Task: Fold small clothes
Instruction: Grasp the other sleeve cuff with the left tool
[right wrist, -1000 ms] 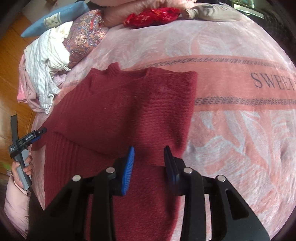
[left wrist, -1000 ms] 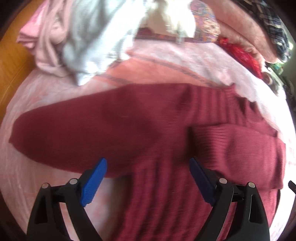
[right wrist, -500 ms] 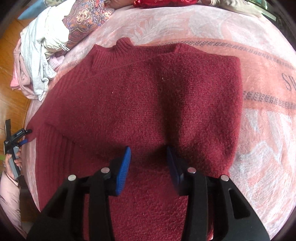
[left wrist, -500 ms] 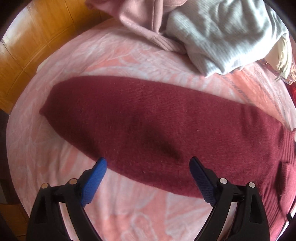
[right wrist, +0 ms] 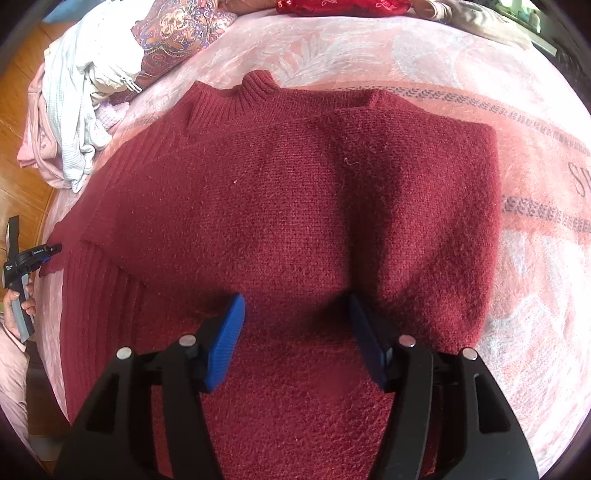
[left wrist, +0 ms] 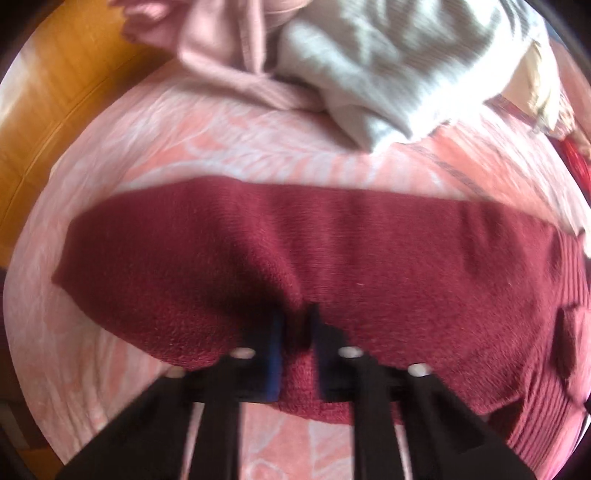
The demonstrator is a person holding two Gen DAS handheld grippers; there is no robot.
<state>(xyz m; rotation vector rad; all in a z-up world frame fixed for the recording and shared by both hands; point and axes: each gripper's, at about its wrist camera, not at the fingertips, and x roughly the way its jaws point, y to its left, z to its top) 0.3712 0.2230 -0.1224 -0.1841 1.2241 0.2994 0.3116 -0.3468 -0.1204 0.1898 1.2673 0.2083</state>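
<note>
A dark red knit sweater (right wrist: 295, 192) lies flat on a pink bedspread (right wrist: 535, 295), one sleeve folded across its body. Its other sleeve (left wrist: 332, 251) stretches out sideways. My left gripper (left wrist: 295, 325) is shut on the near edge of that sleeve, with a fold of knit pinched between its pads. The right wrist view shows the same left gripper (right wrist: 51, 249) at the far left, at the sleeve's end. Low over the sweater's middle, my right gripper (right wrist: 295, 314) has its jaws opening. Knit lies beneath and between the blue pads (right wrist: 225, 339), which do not press on it.
A heap of white and pale pink clothes (left wrist: 388, 55) sits at the bed's far left corner beside a paisley cushion (right wrist: 177, 26). A red cloth (right wrist: 343, 5) lies at the far edge. Wooden floor (left wrist: 55, 92) shows past the bed's left side. A hand (right wrist: 14, 306) holds the left gripper.
My left gripper slid out along the sleeve, came down and shut on its edge. My right gripper sank closer to the sweater and its jaws spread wider.
</note>
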